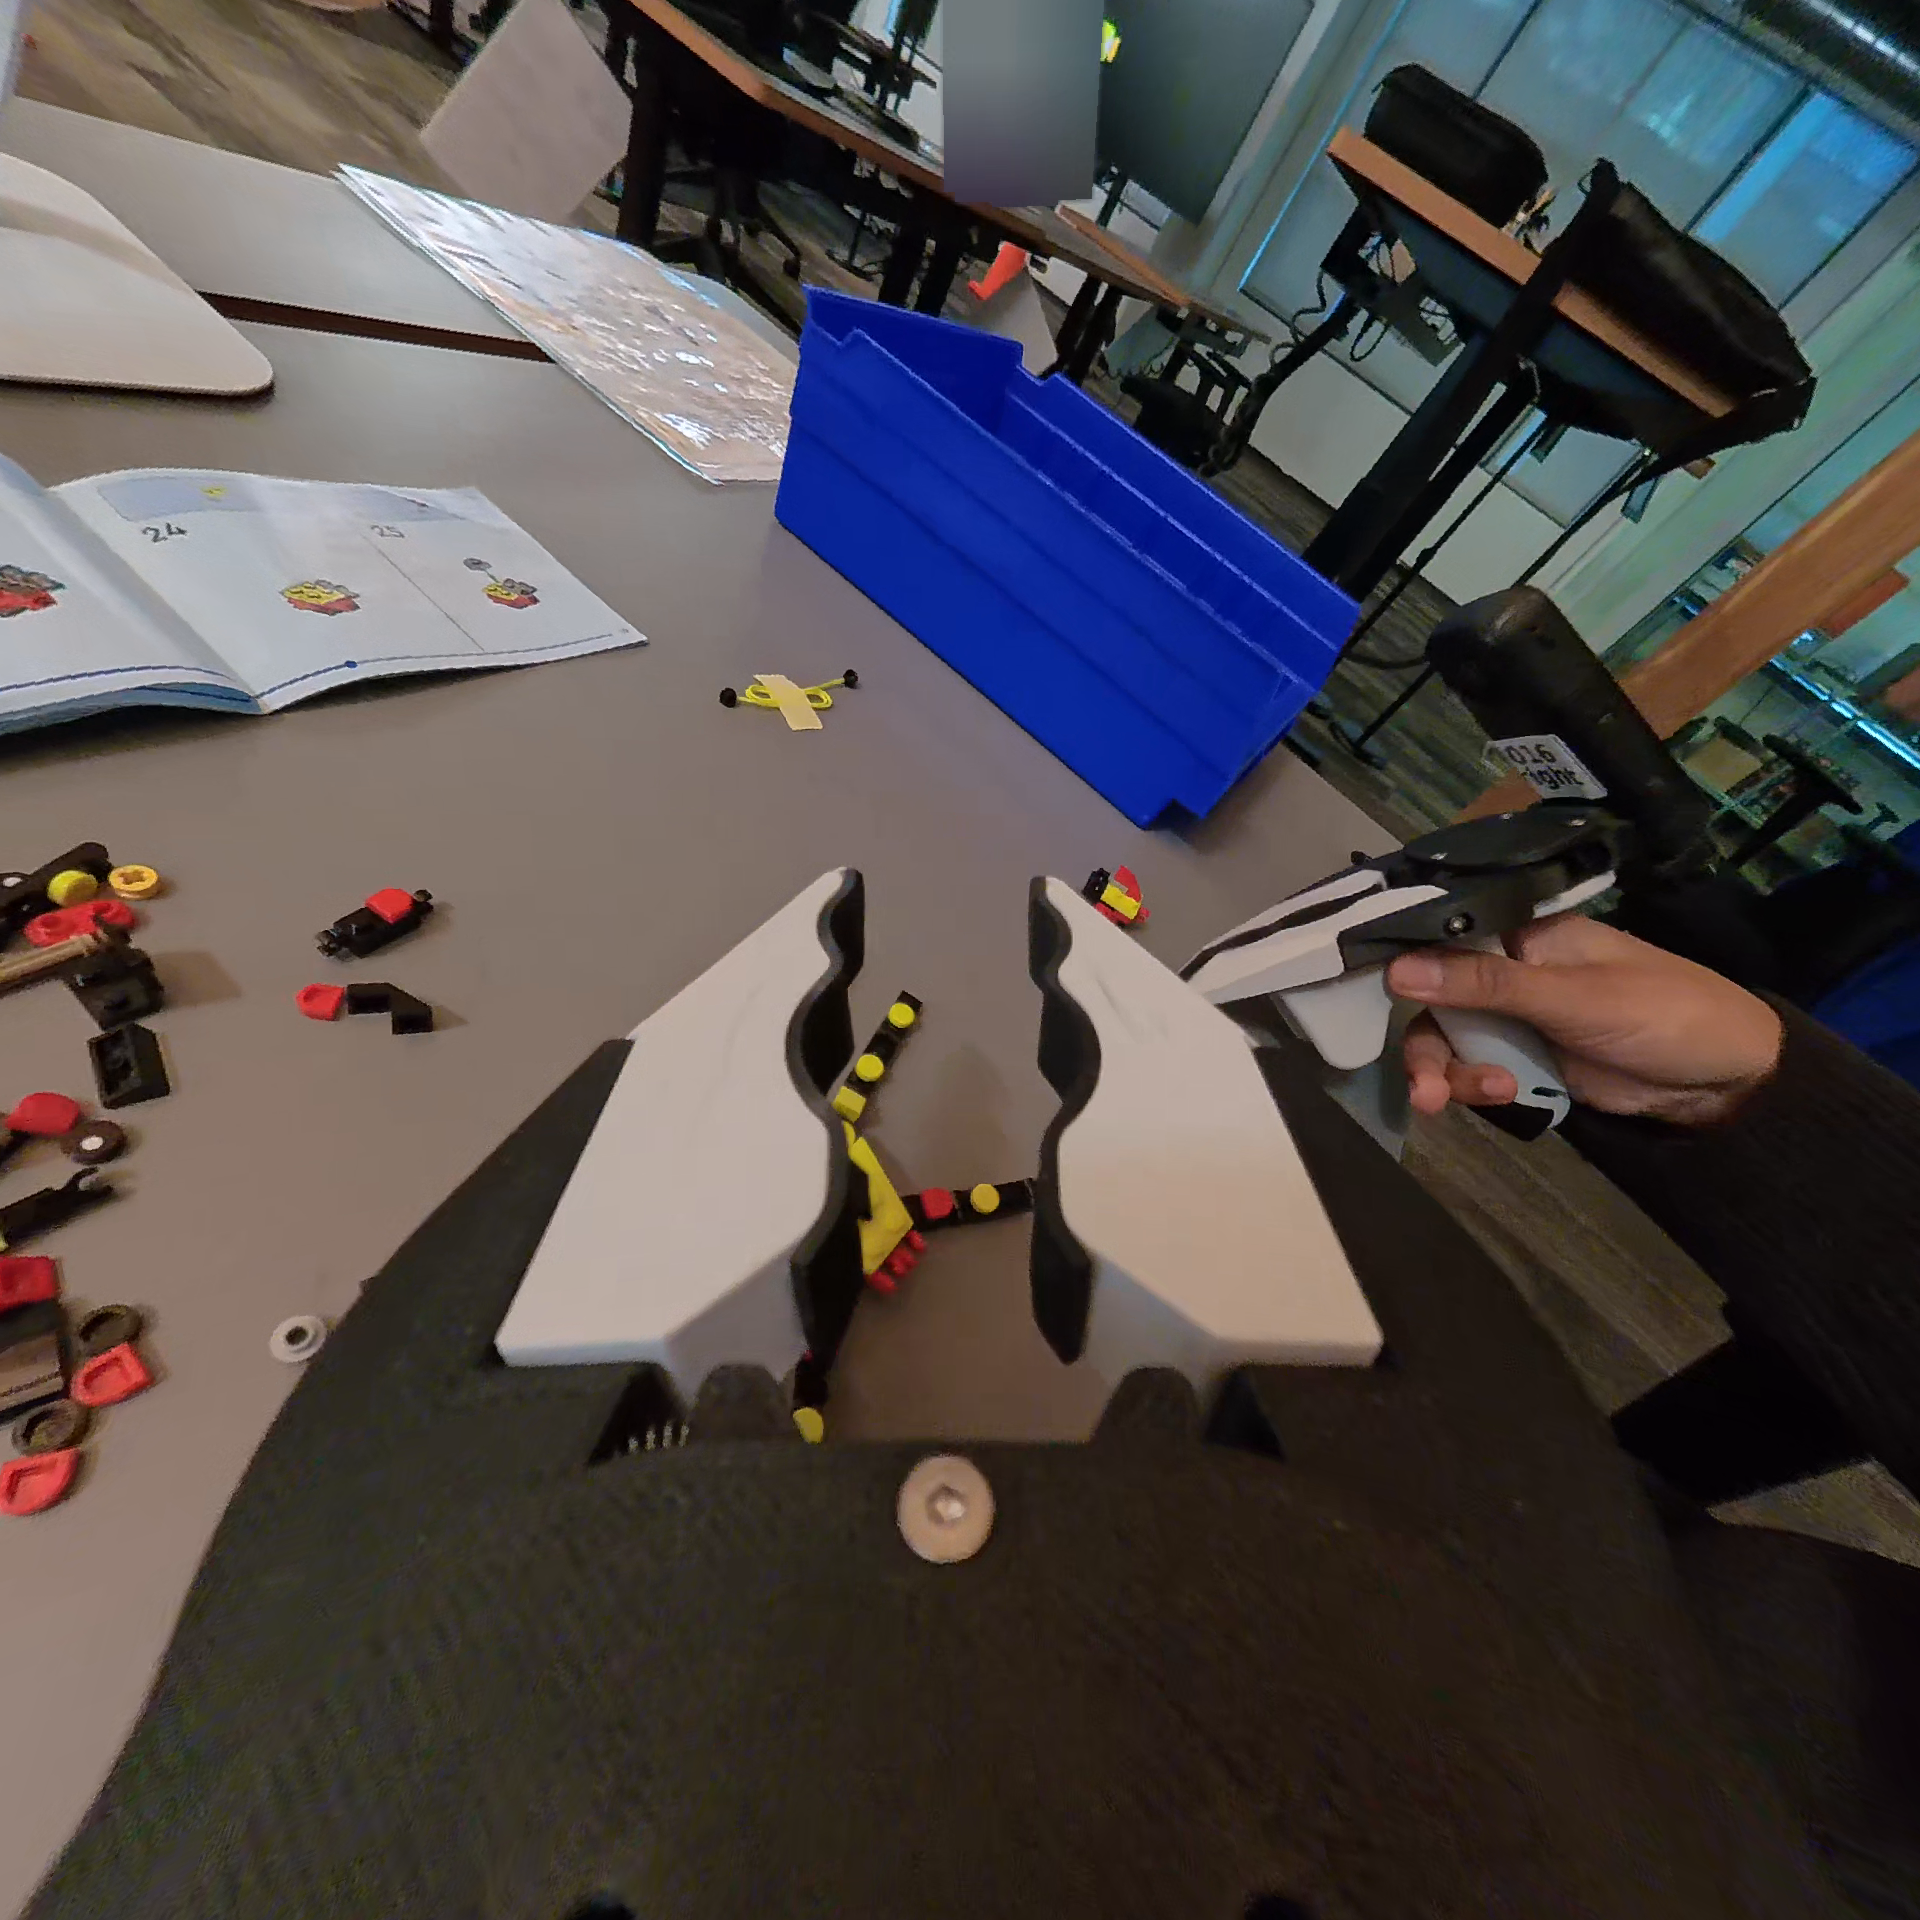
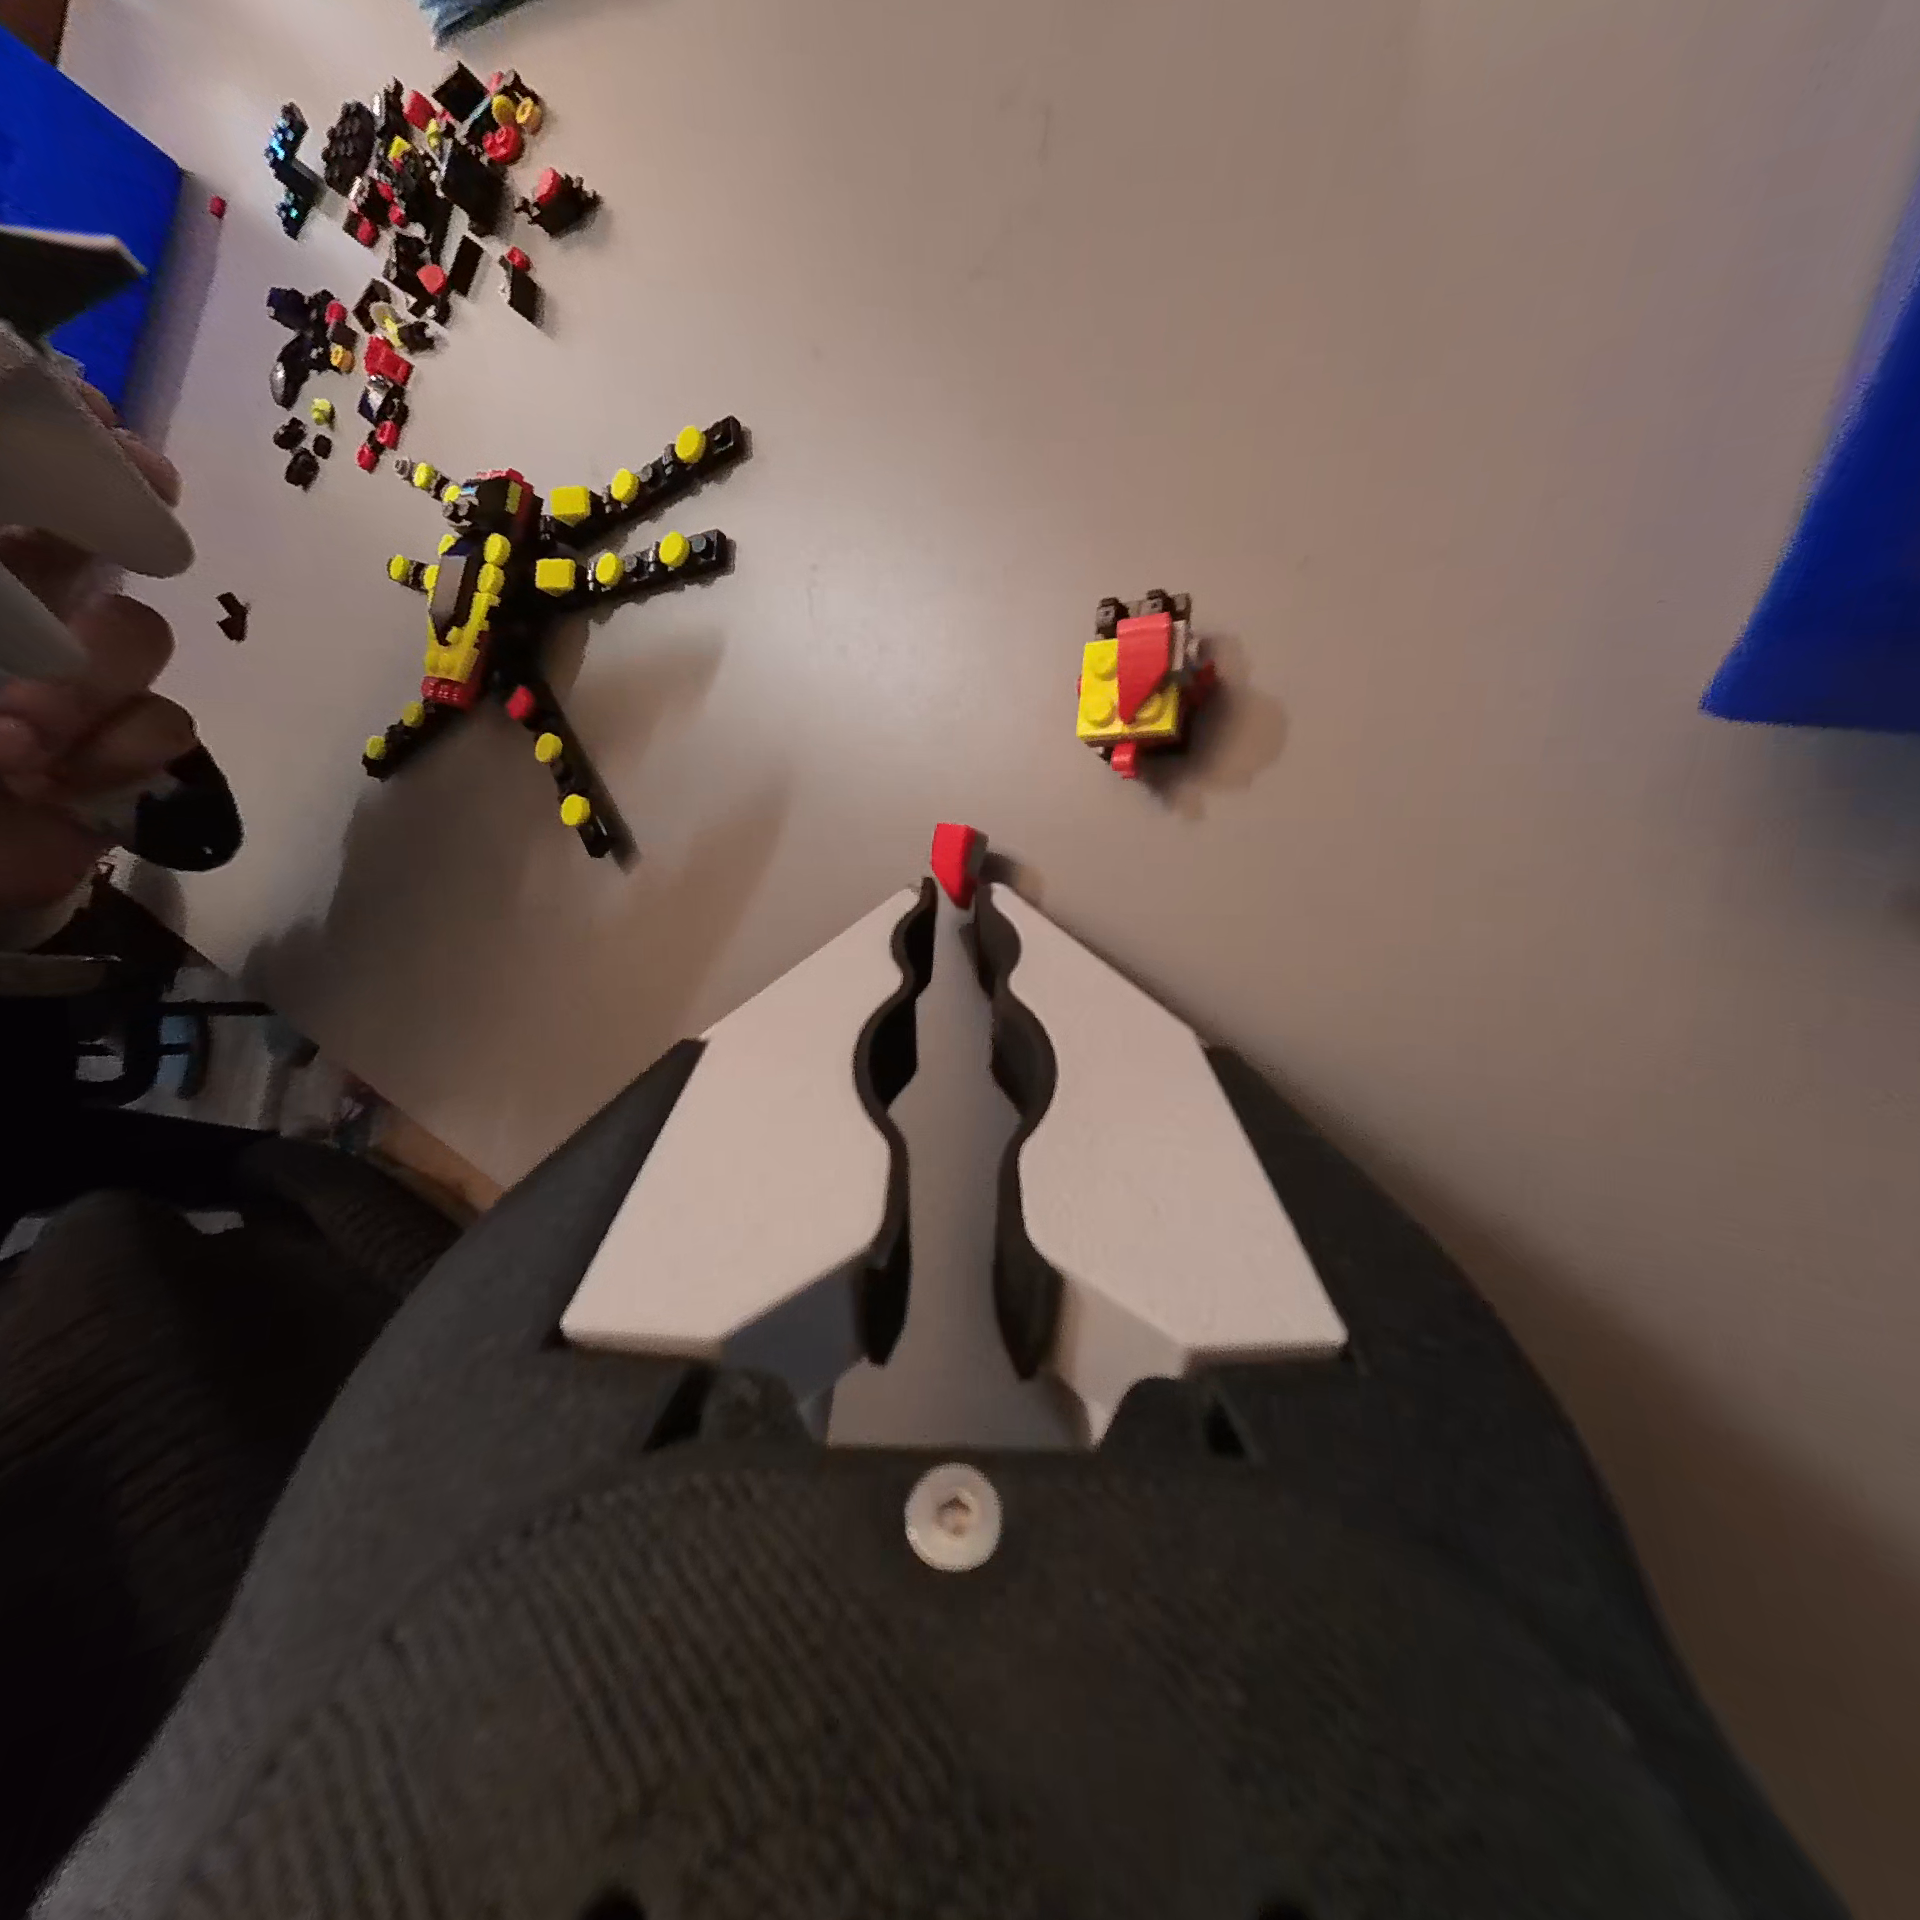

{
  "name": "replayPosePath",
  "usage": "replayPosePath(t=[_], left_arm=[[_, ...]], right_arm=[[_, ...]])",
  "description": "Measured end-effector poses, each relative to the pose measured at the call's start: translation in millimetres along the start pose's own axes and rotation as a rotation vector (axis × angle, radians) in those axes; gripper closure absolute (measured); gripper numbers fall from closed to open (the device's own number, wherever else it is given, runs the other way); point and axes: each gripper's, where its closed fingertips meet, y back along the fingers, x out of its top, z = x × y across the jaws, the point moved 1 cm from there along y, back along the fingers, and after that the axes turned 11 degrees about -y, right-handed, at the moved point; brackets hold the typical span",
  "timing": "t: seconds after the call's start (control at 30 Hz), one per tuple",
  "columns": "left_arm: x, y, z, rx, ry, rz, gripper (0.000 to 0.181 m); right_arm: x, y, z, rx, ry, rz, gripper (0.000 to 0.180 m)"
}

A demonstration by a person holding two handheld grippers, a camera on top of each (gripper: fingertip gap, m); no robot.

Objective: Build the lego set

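Left wrist view: left gripper (image 1: 945,1049) spread wide, empty, straddling the black-and-yellow spider build (image 1: 883,1174) on the table (image 1: 582,831), likely to steady it; blue bin (image 1: 1049,561) far right, loose pieces (image 1: 94,1039) left. Right wrist view: right gripper (image 2: 958,894) pinched on a red piece (image 2: 956,857), small yellow-red sub-build (image 2: 1138,681) just beyond, open tabletop between; table edge near left.

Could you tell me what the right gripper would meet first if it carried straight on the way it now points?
Probably only bare table: the right gripper, pinching a red piece, aims between the spider-like model and small yellow-red assembly.
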Motion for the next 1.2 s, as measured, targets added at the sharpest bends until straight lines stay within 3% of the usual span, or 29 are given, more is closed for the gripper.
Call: replayPosePath(t=[0.3, 0.43, 0.53, 0.8, 1.2], left_arm=[[-2.8, -2.9, 0.7, -0.025, 0.027, -0.014, 0.151], [-4.0, -3.9, 2.0, -0.033, 0.034, -0.017, 0.151], [-4.6, -4.8, 3.7, -0.037, 0.029, -0.02, 0.151], [-6.6, -6.2, 9.8, -0.062, 0.033, -0.026, 0.151], [-7.5, -7.0, 12.2, -0.072, 0.038, -0.029, 0.151]], right_arm=[[9.4, 12.6, 4.2, -0.071, 0.123, 0.043, 0.161], [16.1, 17.8, -18.6, -0.072, 0.435, 0.079, 0.161], [19.6, 18.9, -8.2, -0.207, 0.654, 0.068, 0.169], [15.4, 8.3, -3.2, -0.085, 0.53, 0.008, 0.17], [4.6, -3.2, -0.4, -0.077, 0.522, -0.061, 0.171]])
